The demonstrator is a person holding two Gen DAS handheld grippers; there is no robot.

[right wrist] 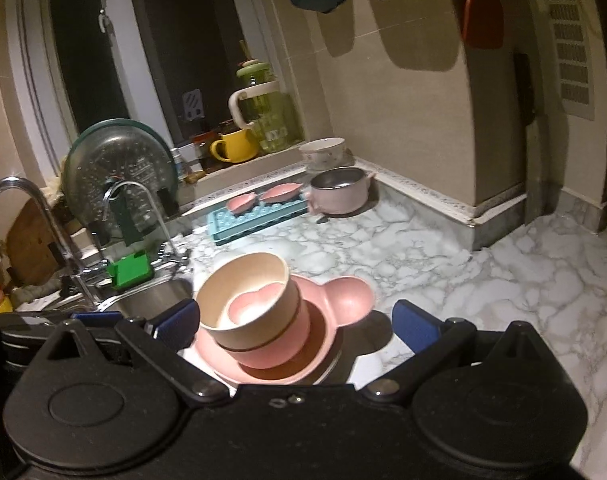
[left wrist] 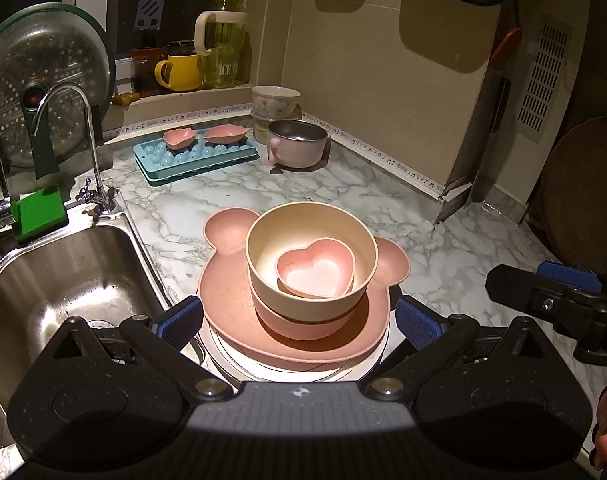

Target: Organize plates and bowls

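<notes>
Sitting on the marbled bench [left wrist: 303, 196] just beside the steel sink [left wrist: 63, 280], the stack of dishes is built up in layers: a white plate [left wrist: 239, 364] at the bottom, a pink bear-eared plate [left wrist: 223, 280] on it, then a pink bowl [left wrist: 299, 326], a cream bowl [left wrist: 271, 236] nested in that, and a small pink heart-shaped dish [left wrist: 315, 272] lying inside the cream bowl. In the right wrist view the same stack appears with the cream bowl [right wrist: 239, 280] and the bear-eared plate [right wrist: 347, 296] leaning slightly toward the sink side.

Farther back, two small pink dishes [left wrist: 205, 136] rest on a blue ice tray [left wrist: 195, 160], next to a pink pot [left wrist: 297, 142].

The left tongs [left wrist: 297, 318] point down at the stack with both blue pads spread wide, one at each side of the plates' near edge, pressing on nothing. The right tongs [right wrist: 295, 322] are likewise released, their pads standing apart to either side of the stack without touching it. From the left view, the right tongs [left wrist: 543, 284] show at the right edge, above the bench and apart from the dishes.
</notes>
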